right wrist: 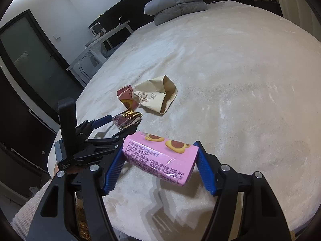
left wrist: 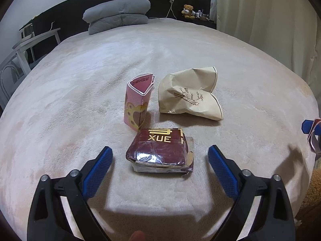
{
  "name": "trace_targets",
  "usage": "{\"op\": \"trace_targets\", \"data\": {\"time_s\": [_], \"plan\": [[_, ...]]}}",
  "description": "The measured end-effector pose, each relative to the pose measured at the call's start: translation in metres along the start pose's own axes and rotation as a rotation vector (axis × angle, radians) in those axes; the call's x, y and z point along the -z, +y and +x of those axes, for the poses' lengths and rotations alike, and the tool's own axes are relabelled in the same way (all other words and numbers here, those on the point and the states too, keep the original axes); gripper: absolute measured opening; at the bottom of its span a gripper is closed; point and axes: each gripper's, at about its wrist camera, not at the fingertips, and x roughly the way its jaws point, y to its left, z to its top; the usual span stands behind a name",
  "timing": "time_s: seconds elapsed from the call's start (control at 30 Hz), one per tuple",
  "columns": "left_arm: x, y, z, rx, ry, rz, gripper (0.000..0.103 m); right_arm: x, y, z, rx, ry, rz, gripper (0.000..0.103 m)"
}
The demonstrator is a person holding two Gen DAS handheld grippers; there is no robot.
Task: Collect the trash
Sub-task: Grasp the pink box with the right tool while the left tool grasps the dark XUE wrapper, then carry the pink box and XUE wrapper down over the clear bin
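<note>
Left tongs (left wrist: 158,160) spread apart, straddling the dark red "XUE" packet (left wrist: 160,152) on the bed (left wrist: 240,60); pads not touching it. Just behind the packet: open pink carton (left wrist: 138,102) standing upright, crumpled beige paper bag (left wrist: 190,94) to its right. Right tongs (right wrist: 158,160) clamped on a pink biscuit box (right wrist: 160,158), held above the bed's near edge, right of the packet.

left gripper (left wrist: 160,160): jaws spread wide | right gripper (right wrist: 160,160): clamped, carrying load
</note>
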Motion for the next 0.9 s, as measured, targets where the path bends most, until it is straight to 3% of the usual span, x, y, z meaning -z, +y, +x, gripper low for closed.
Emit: {"op": "trace_targets", "data": {"time_s": [0.17,0.33,0.9], "plan": [[-0.001,-0.003,0.009,-0.005,0.019,0.020,0.062,0.001,0.003,0.002,0.004,0.009,-0.018,0.067],[0.000,-0.009,0.005,-0.014,0.009,0.038,0.058,-0.002,0.007,0.004,0.004,0.003,-0.012,0.067],[0.012,-0.009,-0.045,0.006,-0.065,-0.021,0.058,-0.001,0.010,0.015,0.040,0.008,-0.018,0.067]]}}
